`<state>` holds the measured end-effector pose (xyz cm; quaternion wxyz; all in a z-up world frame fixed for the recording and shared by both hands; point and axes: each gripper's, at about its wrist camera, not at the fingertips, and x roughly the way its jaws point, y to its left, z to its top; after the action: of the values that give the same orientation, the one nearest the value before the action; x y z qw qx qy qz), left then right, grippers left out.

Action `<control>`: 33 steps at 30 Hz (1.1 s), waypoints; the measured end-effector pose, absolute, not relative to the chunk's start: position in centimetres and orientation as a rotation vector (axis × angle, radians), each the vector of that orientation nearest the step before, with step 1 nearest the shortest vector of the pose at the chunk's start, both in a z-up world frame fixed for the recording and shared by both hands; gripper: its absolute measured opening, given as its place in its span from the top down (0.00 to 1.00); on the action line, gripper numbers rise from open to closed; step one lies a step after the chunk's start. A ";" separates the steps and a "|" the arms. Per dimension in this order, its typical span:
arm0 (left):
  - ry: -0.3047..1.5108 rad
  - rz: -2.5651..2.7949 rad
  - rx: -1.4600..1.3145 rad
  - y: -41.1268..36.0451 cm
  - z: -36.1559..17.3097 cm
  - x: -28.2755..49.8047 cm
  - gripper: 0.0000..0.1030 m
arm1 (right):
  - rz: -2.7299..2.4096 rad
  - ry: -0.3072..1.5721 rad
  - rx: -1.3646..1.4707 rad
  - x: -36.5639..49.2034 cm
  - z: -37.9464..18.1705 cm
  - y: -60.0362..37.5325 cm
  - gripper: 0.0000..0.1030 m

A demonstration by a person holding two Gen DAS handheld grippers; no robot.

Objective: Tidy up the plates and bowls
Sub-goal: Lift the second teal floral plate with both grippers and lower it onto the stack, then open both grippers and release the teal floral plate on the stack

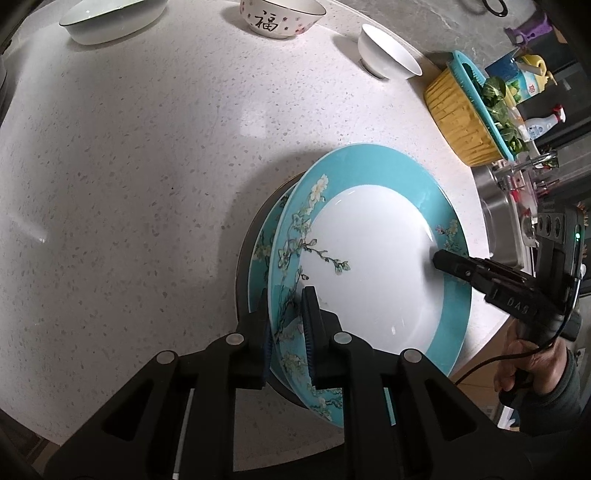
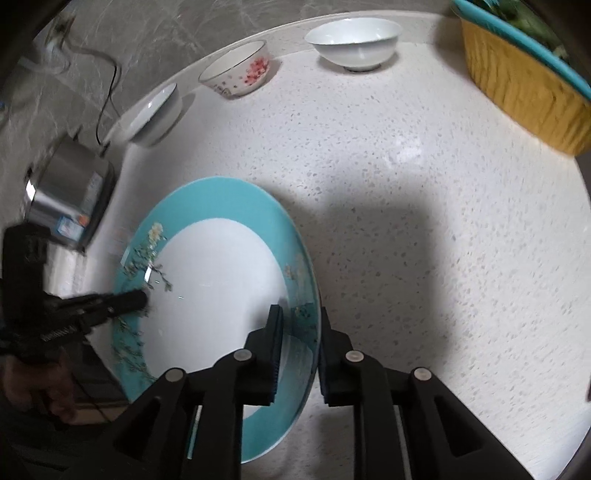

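Note:
A teal-rimmed plate (image 1: 369, 258) (image 2: 214, 288) with a white centre and blossom branches hangs tilted over a second teal plate (image 1: 260, 251), which lies on a dark plate (image 1: 243, 266). My left gripper (image 1: 286, 295) (image 2: 138, 299) is shut on the top plate's left rim, one finger above it and one beneath. On the opposite rim my right gripper (image 2: 300, 312) (image 1: 439, 260) straddles the edge. Its jaws stand slightly apart and a gap shows beside the inner pad. Three bowls stand at the back: a white one (image 1: 384, 55) (image 2: 354, 40), a flowered one (image 1: 277, 18) (image 2: 240, 70) and a dark-rimmed white one (image 1: 110, 18) (image 2: 155, 114).
The speckled white counter (image 1: 147, 166) runs wide to the left of the stack. A yellow basket (image 1: 458, 122) (image 2: 524, 92) holding a teal colander of greens sits at the right, beside a steel sink (image 1: 502, 206). A steel appliance (image 2: 74, 184) stands left of the plates. A person's hand (image 1: 524, 362) holds the right gripper.

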<state>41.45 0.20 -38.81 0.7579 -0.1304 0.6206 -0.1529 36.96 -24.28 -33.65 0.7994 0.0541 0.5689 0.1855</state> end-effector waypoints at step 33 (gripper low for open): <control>1.226 -0.329 -0.232 -0.7 -37.2 40.9 0.29 | 0.343 1.134 -0.029 36.1 -33.9 -22.3 0.70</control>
<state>40.95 -0.73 -37.22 0.7989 -0.1079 0.5715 -0.1534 36.08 -22.26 -33.87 0.8295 -0.0136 0.5344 0.1617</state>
